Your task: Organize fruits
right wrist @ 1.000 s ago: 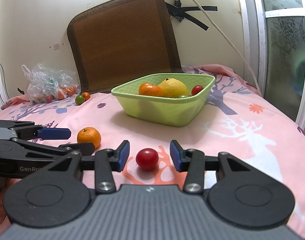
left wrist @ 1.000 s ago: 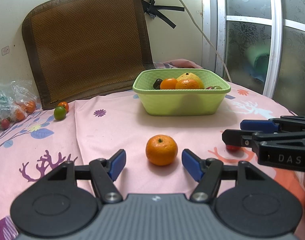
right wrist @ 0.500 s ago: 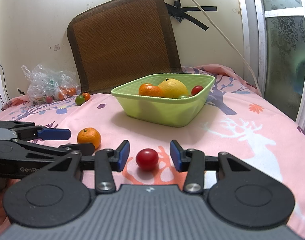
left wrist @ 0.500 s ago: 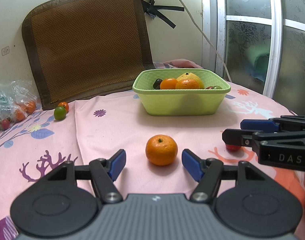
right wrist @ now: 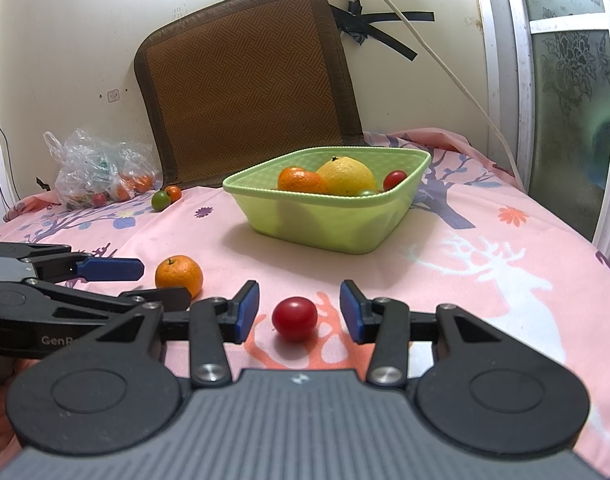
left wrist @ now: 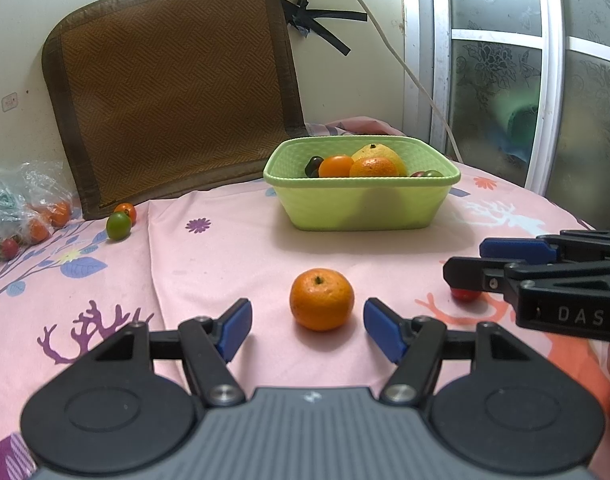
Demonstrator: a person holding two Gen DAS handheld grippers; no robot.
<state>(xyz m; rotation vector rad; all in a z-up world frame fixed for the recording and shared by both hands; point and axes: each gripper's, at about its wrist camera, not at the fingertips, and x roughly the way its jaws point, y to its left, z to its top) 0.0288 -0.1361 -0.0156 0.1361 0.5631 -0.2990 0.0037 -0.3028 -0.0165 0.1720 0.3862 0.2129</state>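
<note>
My left tool point(left wrist: 307, 326) has its jaws apart, pads clear on both sides of an orange point(left wrist: 321, 299) that sits between them on the bench point(left wrist: 225, 264). My right tool point(right wrist: 300, 312) is likewise apart, a red tomato point(right wrist: 294, 318) lying between its pads untouched. Ahead of both tools stands the green basket point(left wrist: 361, 208), holding oranges, a yellow fruit and small tomatoes. Far left of my left tool, a green tomato point(left wrist: 118, 225) touches a small orange one point(left wrist: 126, 211). Beyond them lies a plastic bag of fruit point(right wrist: 97, 176). A woven mat point(left wrist: 173, 92) leans on the wall behind.
</note>
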